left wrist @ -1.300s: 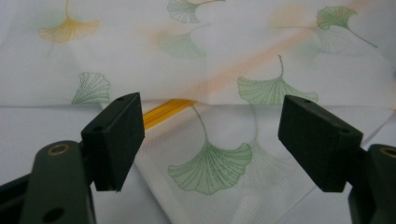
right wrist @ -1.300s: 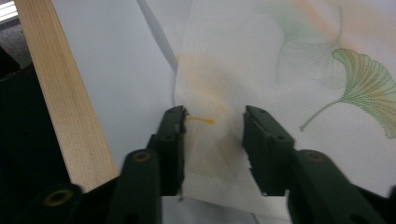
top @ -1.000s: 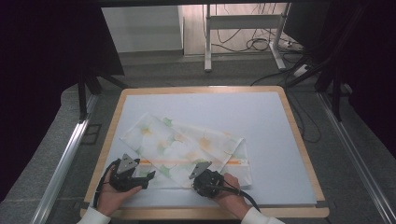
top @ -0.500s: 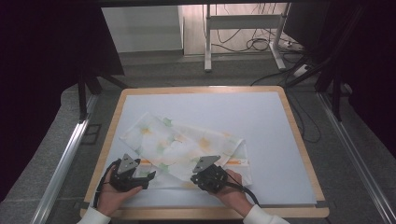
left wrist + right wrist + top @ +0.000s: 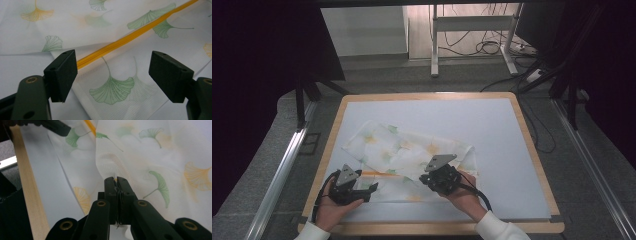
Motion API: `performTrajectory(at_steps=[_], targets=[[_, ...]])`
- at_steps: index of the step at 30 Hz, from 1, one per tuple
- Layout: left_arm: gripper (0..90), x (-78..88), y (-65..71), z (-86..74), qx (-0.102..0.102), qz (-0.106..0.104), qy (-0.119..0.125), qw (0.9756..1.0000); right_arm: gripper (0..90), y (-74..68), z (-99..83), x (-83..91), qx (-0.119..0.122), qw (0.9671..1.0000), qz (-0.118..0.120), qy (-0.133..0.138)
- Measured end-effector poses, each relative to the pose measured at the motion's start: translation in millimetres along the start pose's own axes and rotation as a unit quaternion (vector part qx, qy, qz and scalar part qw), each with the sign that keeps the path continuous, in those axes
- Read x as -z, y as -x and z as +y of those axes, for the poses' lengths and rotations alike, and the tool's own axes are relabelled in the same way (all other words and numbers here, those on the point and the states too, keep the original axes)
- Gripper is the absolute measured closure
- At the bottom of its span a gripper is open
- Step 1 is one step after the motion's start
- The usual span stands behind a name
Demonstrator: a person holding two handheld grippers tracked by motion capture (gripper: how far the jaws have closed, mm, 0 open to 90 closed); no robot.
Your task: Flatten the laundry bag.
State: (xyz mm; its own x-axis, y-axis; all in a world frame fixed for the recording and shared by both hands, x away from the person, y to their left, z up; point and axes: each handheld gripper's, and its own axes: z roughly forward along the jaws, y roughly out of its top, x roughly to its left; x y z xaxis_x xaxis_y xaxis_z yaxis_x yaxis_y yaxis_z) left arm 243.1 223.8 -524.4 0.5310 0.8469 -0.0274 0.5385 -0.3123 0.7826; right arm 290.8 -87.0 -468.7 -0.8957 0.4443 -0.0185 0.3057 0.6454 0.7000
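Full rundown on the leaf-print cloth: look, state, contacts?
The cloth is thin white mesh-like fabric printed with green and orange ginkgo leaves, with an orange stripe along it. It lies rumpled and partly folded on the near half of the white table mat. The right claw pinches a fold, tenting it upward. The left claw stands open over a corner, not gripping.

We note a white cloth (image 5: 412, 155) printed with green and orange ginkgo leaves, an orange stripe (image 5: 130, 37), black grippers, pale-blue mat (image 5: 492, 125), light wooden rim (image 5: 537, 155).
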Motion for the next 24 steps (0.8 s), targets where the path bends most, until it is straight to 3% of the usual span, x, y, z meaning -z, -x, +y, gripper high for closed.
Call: performTrajectory(at_steps=[14, 24], targets=[[22.7, -2.7, 1.8, -0.2, -0.009, -0.005, -0.010, 0.9999, 87.5, 32.8, 4.1, 16.1, -0.032, 0.9989, -0.024, 0.024], [22.8, -1.8, 1.2, -0.3, -0.011, -0.007, -0.010, 0.9999, 87.7, 48.2, 4.5, 20.3, -0.047, 0.9982, -0.026, 0.025]])
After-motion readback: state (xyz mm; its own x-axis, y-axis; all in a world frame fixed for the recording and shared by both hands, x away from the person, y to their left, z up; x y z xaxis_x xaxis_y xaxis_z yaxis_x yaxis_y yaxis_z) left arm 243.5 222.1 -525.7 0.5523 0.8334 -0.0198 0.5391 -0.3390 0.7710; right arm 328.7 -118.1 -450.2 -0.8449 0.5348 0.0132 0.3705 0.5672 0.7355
